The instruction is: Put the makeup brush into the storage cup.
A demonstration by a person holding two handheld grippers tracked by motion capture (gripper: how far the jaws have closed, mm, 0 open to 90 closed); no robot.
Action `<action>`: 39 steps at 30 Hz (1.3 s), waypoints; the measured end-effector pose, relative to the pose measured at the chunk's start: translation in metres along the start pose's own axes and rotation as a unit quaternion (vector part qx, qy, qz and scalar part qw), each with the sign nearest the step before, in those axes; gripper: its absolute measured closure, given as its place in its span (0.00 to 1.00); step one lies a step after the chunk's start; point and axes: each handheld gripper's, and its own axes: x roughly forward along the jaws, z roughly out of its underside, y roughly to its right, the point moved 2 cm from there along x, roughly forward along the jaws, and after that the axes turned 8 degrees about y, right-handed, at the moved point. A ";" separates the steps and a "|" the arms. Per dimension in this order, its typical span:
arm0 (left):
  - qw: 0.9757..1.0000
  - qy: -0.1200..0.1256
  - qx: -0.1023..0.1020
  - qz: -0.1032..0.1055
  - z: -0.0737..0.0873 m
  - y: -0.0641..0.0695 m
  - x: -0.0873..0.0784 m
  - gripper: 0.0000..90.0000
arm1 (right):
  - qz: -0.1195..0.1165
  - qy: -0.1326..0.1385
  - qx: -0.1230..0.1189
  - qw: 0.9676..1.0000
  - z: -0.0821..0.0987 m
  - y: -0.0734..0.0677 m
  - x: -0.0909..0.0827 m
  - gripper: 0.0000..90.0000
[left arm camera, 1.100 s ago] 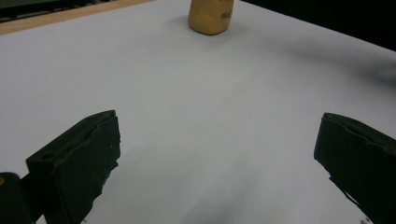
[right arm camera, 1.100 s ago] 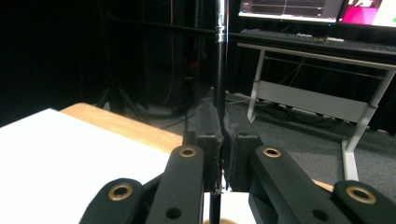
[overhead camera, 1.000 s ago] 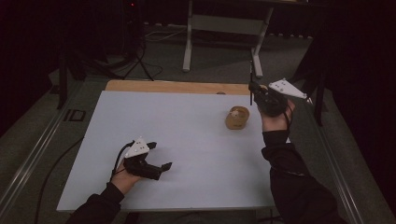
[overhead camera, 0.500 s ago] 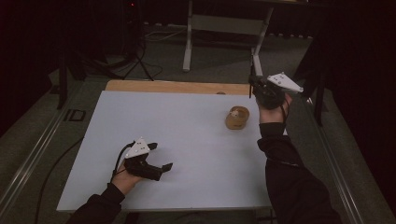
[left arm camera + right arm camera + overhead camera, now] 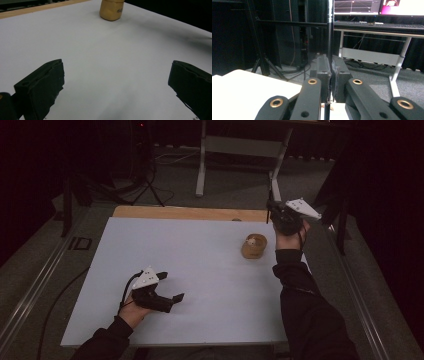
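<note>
Dim room, grey carpet floor (image 5: 235, 185), white-legged desk (image 5: 372, 56), lit monitors (image 5: 357, 6)

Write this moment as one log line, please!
left gripper: open, empty | right gripper: shut on thin black rod | tan holder: on table

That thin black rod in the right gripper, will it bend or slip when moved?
The rod looks stiff: it runs dead straight above the right gripper. It seems light, being so thin. It might slip or pivot, since the shut jaws pinch only a short stretch of its smooth-looking shaft.
</note>
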 end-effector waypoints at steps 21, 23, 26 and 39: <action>1.000 0.000 -0.004 0.011 0.001 0.001 0.000 0.01 | 0.012 -0.033 0.004 0.999 0.043 0.005 0.011 0.95; 1.000 -0.002 -0.004 0.011 0.001 0.001 0.000 0.01 | 0.013 -0.038 0.007 0.999 0.047 0.006 0.012 0.95; 1.000 -0.003 -0.006 0.010 0.002 0.000 0.000 0.01 | 0.013 -0.044 0.010 0.999 0.054 0.007 0.012 0.95; 1.000 -0.001 -0.014 0.022 0.002 0.000 0.000 0.01 | 0.013 -0.072 0.018 0.997 0.080 0.006 0.012 0.95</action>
